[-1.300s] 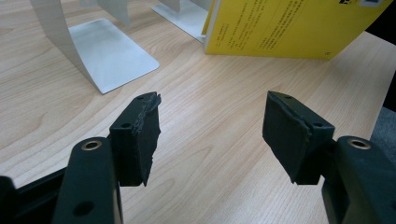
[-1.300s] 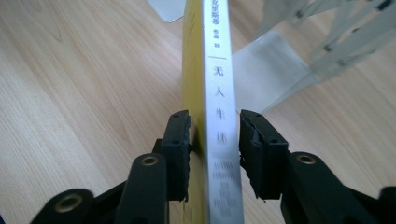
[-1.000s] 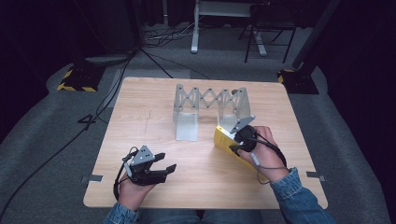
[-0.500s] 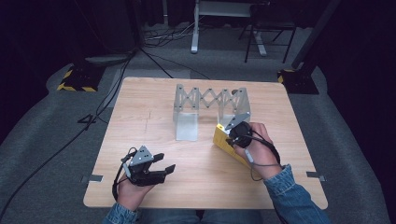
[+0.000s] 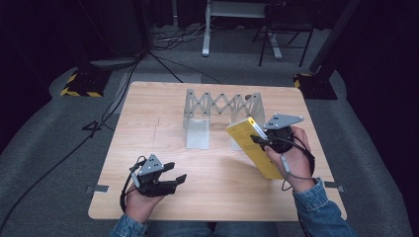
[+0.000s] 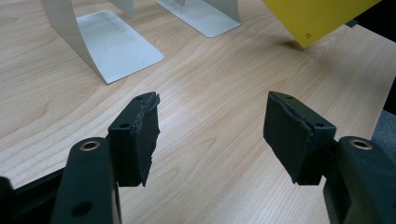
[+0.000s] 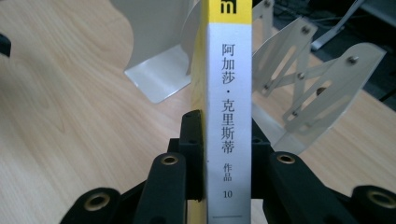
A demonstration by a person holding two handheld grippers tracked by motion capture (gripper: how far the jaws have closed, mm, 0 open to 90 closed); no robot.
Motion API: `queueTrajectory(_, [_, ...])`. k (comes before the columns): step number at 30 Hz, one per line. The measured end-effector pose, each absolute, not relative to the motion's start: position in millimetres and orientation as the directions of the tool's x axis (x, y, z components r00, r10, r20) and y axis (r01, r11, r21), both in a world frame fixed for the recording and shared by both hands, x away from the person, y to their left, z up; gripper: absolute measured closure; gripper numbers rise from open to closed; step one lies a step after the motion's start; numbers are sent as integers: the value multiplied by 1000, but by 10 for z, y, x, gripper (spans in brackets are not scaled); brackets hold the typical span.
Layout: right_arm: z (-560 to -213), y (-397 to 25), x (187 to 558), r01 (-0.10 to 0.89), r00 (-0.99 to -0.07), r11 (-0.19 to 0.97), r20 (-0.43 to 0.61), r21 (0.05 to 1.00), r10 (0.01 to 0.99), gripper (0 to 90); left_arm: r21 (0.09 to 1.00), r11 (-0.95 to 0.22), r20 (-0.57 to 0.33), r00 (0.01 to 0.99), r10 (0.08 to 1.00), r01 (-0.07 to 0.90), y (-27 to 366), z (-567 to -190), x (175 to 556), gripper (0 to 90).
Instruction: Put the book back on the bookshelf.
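One yellow-covered paperback book (image 5: 253, 147) with a white spine, one silver metal expanding book rack (image 5: 221, 114) with scissor-link bars, two black hand-held grippers, all on or over one light wooden table (image 5: 148, 123).

The right gripper (image 5: 263, 141) is clamped on the book, which is lifted off the table at the right side and tilted, its far upper corner just in front of the rack's right end plate. The right hand (image 5: 292, 159) comes in from the near right, denim cuff at the wrist.

The right gripper view shows what the high view cannot: printed characters down the spine (image 7: 228, 102), with a jaw pressed on each cover (the number 10 near the bottom).

The left gripper (image 5: 173, 179) rests near the left front edge of the table, jaws spread wide with nothing between them; its own view shows the bare pads (image 6: 140, 135) over wood, well apart from the book.
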State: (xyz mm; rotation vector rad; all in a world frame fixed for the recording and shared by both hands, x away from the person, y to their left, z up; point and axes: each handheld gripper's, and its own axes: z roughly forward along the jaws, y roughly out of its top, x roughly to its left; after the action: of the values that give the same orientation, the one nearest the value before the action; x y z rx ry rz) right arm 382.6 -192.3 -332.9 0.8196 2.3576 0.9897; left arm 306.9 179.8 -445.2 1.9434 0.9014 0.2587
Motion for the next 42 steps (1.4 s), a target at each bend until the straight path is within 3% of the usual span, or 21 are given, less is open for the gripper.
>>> queueTrajectory(16, [-3047, -2173, 3834, 239, -544, 292, -121, 926, 830, 757, 823, -262, -187, 676, 713, 503, 1915, -4489, 3029, 360])
queueTrajectory(30, [-3020, -2005, 4058, 164, -443, 143, -56, 976, 895, 758, 818, -265, -175, 659, 732, 511, 2013, -4547, 3049, 359])
queueTrajectory(42, [-3144, -1819, 4273, 93, -395, 108, -62, 990, 916, 758, 817, -265, -172, 654, 736, 513, 2046, -4583, 3053, 359])
